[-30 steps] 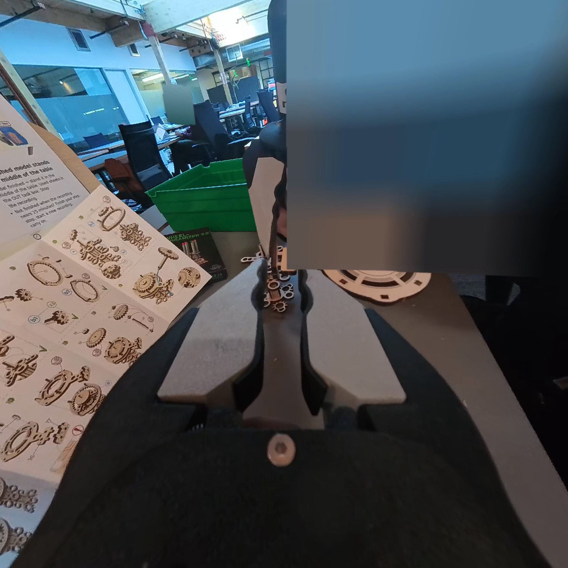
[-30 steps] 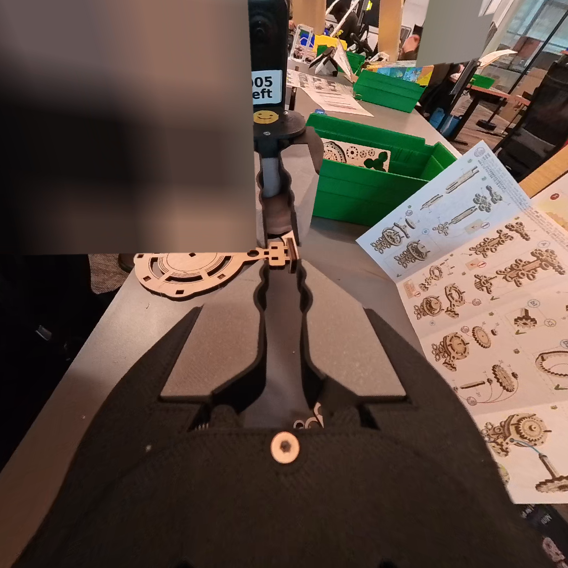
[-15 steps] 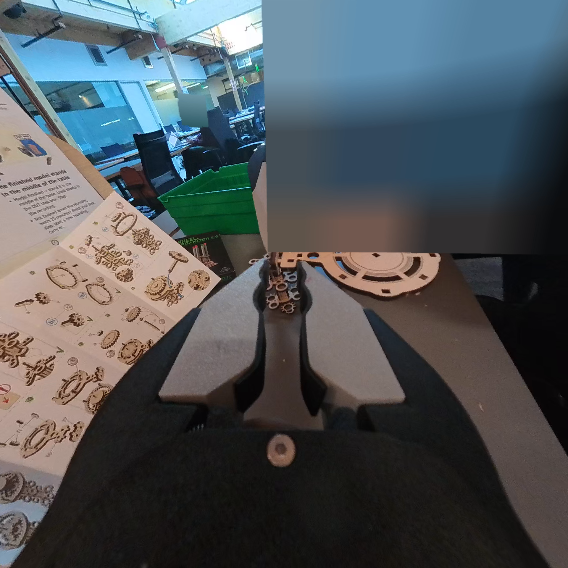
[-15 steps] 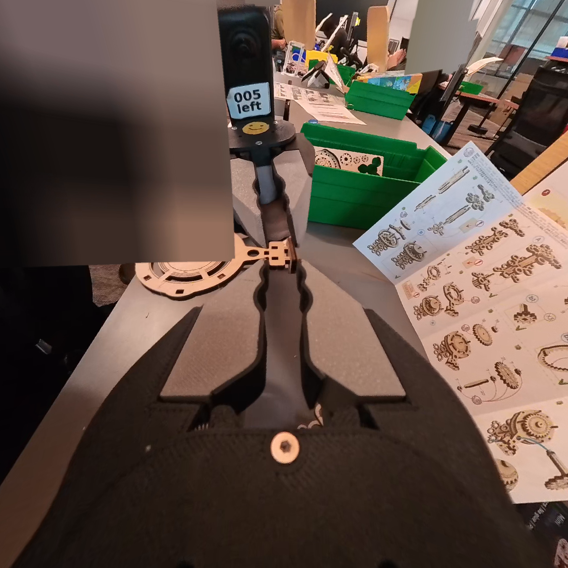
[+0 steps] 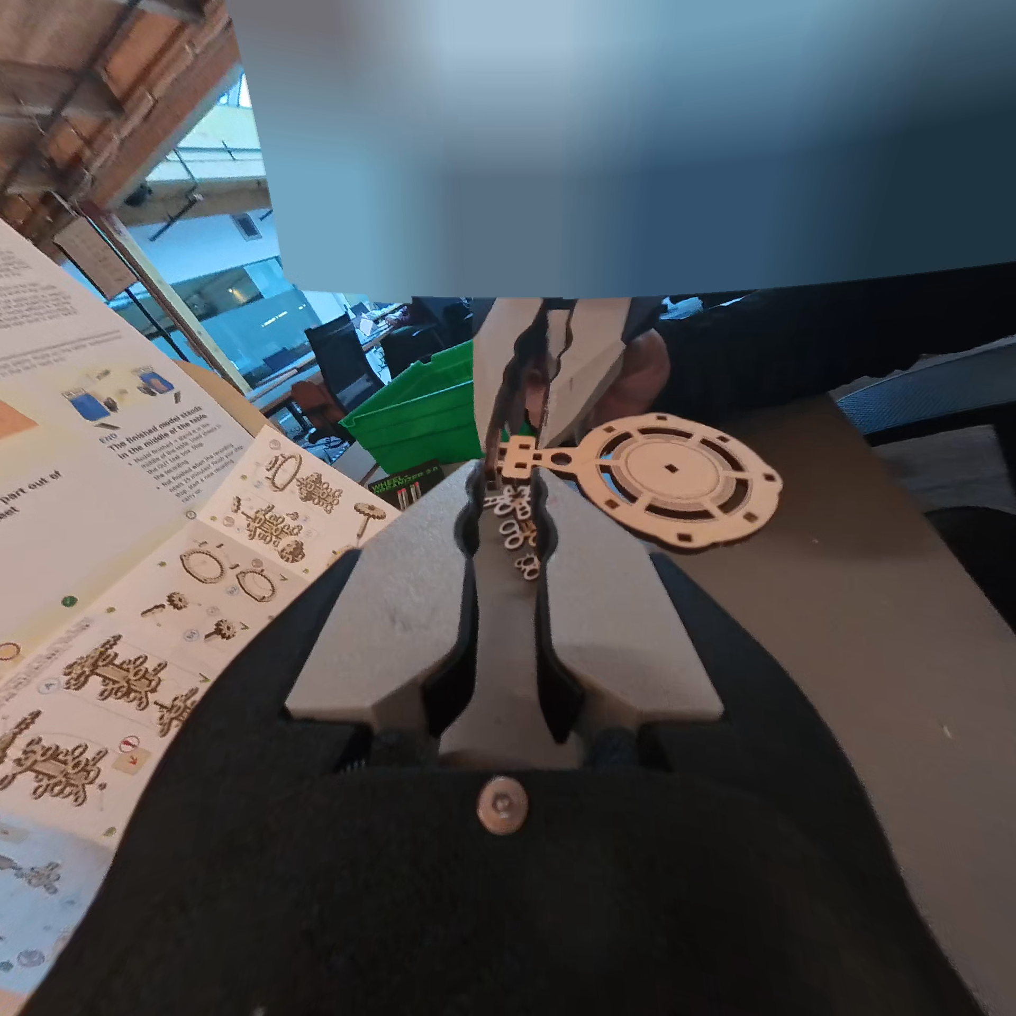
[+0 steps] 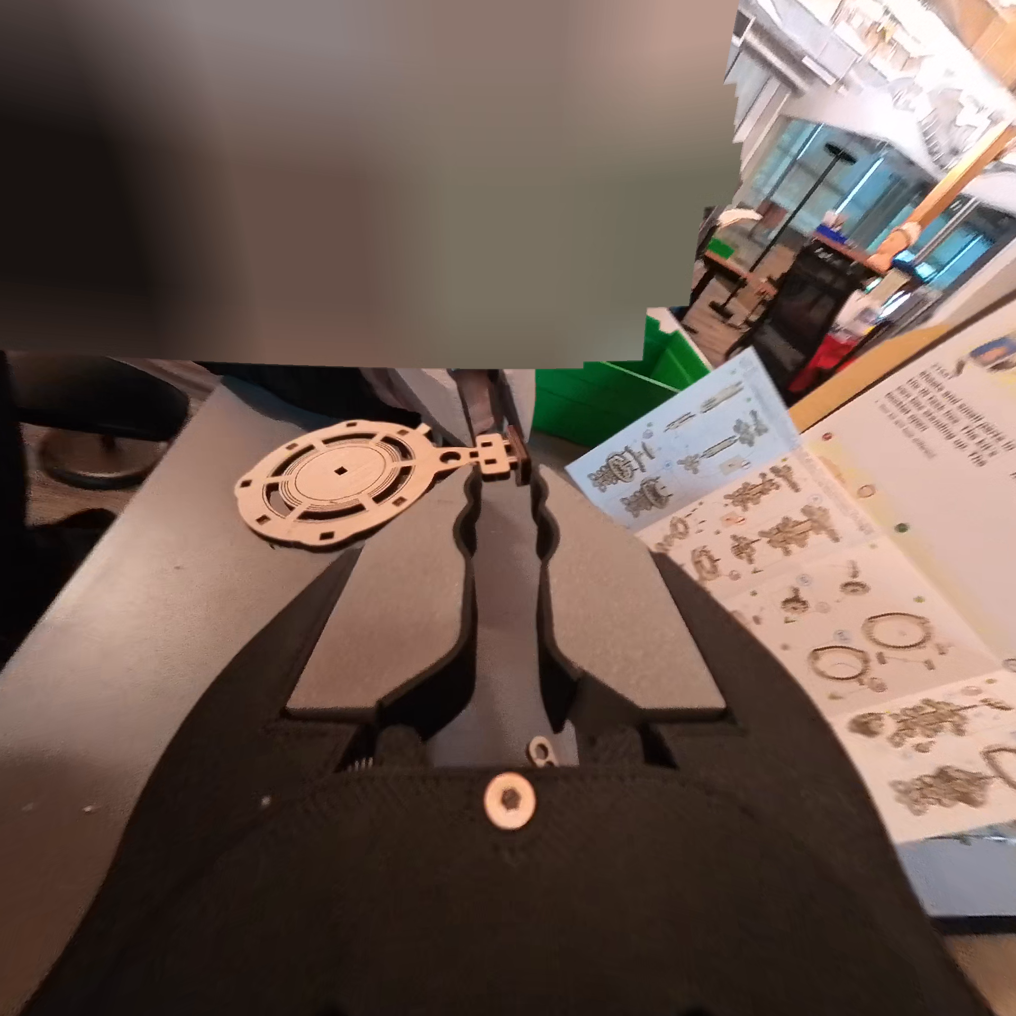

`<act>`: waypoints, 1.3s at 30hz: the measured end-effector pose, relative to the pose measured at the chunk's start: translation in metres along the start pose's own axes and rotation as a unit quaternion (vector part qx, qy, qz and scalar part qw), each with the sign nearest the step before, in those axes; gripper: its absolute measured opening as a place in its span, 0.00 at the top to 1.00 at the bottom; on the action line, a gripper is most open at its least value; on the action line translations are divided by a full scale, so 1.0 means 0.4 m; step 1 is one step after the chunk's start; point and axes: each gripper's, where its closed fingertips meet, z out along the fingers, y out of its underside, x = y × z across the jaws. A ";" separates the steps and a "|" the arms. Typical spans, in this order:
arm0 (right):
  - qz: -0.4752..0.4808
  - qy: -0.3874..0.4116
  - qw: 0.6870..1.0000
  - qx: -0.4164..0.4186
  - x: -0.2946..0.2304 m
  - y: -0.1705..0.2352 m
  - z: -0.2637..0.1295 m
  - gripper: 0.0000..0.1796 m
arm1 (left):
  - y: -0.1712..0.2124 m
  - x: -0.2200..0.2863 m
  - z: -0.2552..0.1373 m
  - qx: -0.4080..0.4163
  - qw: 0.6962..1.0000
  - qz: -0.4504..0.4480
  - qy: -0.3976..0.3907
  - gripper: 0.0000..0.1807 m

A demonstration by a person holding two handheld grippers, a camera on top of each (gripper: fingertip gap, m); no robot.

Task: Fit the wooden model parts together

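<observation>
Open office; grey bench. Both tools pinch the thin, brittle plywood disc part by its tab: right tool, left tool.

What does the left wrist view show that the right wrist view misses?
Only the left wrist view shows the small looped wooden pieces between the left gripper's fingers and a dark box behind. Only the right wrist view shows the dark end plate edge-on at the right gripper's tips. Both show the disc part with its tab, a green bin and the instruction sheet.
</observation>
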 end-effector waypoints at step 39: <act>0.048 -0.031 0.997 0.058 -0.016 -0.010 -0.004 0.93 | -0.013 0.015 -0.002 0.026 0.999 -0.035 0.025 0.92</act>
